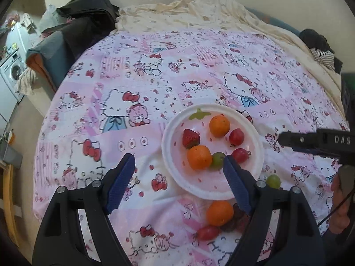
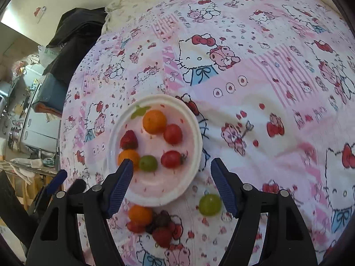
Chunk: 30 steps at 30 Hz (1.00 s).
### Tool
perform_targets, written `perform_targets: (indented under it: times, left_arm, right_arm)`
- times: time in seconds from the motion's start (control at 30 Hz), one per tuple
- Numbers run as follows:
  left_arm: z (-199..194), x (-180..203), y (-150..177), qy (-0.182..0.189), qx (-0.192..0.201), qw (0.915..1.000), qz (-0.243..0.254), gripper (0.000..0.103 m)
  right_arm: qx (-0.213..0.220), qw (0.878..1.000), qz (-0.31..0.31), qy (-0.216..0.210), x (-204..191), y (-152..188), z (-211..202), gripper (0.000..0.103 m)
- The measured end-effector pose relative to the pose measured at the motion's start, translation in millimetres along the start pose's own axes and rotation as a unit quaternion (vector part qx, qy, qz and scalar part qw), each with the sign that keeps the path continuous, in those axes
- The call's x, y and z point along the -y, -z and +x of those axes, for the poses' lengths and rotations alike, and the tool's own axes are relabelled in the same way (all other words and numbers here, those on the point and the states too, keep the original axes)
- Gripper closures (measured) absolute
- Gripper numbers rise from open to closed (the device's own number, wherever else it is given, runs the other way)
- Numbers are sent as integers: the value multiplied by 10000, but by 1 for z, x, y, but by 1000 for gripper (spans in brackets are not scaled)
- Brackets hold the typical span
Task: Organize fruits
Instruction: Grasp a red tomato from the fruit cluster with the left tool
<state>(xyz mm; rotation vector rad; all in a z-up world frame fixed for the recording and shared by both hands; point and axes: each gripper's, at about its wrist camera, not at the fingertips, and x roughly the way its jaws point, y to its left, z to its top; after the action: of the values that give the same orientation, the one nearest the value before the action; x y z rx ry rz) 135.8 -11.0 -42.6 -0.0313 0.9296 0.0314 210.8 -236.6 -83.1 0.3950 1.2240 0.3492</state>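
A white plate (image 1: 175, 175) (image 2: 190, 177) lies on the pink patterned bedspread. On it are two oranges (image 1: 199, 157) (image 2: 154, 121), a strawberry (image 1: 190, 138) (image 2: 129, 140), two red tomatoes (image 1: 236, 136) (image 2: 170, 159) and a green grape (image 1: 217, 160) (image 2: 148, 163). Loose on the cloth in front of the plate lie an orange (image 1: 219, 212) (image 2: 140, 215), a green grape (image 1: 273, 181) (image 2: 210, 204), a red tomato (image 1: 207, 232) and dark red fruit (image 2: 163, 228). My left gripper (image 1: 179, 166) hangs open above the plate's left edge, nothing between its fingers. My right gripper (image 2: 172, 170) hangs open over the plate's front, also without anything in it.
The bedspread (image 1: 155, 71) covers a bed with a cream sheet (image 1: 199, 8) bunched at the far end. Dark clothes (image 1: 86, 15) lie at the far left. A washing machine (image 1: 12, 71) stands beside the bed on the left. The right gripper's black body (image 1: 315, 141) reaches in from the right.
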Motion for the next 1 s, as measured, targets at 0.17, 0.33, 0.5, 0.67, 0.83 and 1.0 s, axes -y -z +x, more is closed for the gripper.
perform_targets:
  times: [0.17,0.33,0.5,0.67,0.83,1.0]
  left_arm:
    - [-23,-16,10,-77,73,9996,-262,24]
    - [-40,-36,24,-126,55,9982,-587,24]
    - [-42,-46,39,-58,-162,9966,-809,24]
    - [-22,-36,62,36,-829,9950,-553,24]
    - [6,-11,90,31,-1310,9910,270,24]
    - [21,9,100,74,-1435,9863,810,24]
  right_arm:
    - [-41,9998,200,-85,9,18,-13,28]
    - [-27,9990,435,-108,21,36,-26,28]
    - [-6,9982,574,-158,25,49,-35,28]
    - [-33,9983,552,-181,24,62,-39,28]
    - [-28,9989,463,-34,25,71,-41,28]
    - [-280,9966,720,-299,39,73,-33,28]
